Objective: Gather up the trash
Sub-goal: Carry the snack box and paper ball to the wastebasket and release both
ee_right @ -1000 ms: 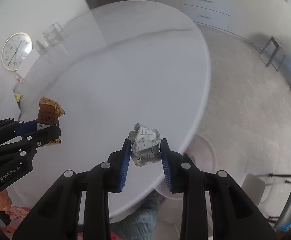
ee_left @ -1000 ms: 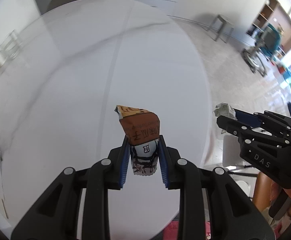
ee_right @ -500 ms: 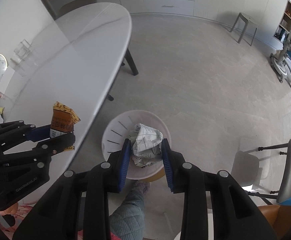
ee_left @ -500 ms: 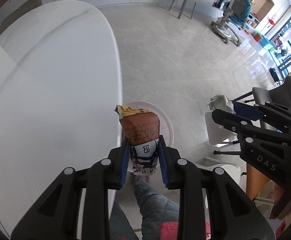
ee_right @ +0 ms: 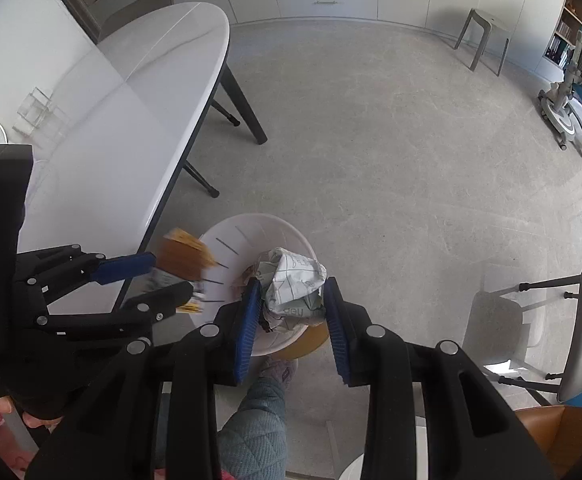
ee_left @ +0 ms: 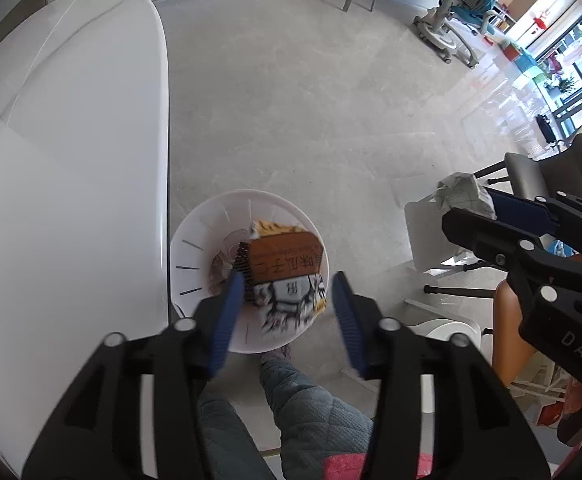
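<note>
**Snack wrapper slips free over the bin while the paper ball stays pinched**

Left wrist view: the left gripper [ee_left: 287, 304] points down at the white waste bin [ee_left: 207, 232], which stands on the grey floor in the lower middle of the frame, just beside the edge of the white table [ee_left: 71, 160] filling the left side. Its jaws are opening: the blue pads stand clearly apart, and the orange snack wrapper [ee_left: 285, 266] lies blurred between them, over the bin's mouth, leaning at the left pad and clear of the right one. At the right edge the right gripper [ee_left: 471, 204] pinches a crumpled paper ball [ee_left: 461, 194]. A quilted grey-blue trouser leg [ee_left: 303, 404] and a slipper show at the bottom.

Right wrist view: the right gripper [ee_right: 293, 304] holds the crumpled paper ball [ee_right: 295, 288] tight between both blue pads, directly above the waste bin [ee_right: 247, 232] in the lower middle. At lower left the left gripper [ee_right: 163, 276] reaches in, with the snack wrapper [ee_right: 183, 260] blurred at its tips over the bin's left rim. The table [ee_right: 151, 80] runs up the left side, and a grey stool [ee_right: 485, 36] stands at upper right.
</note>
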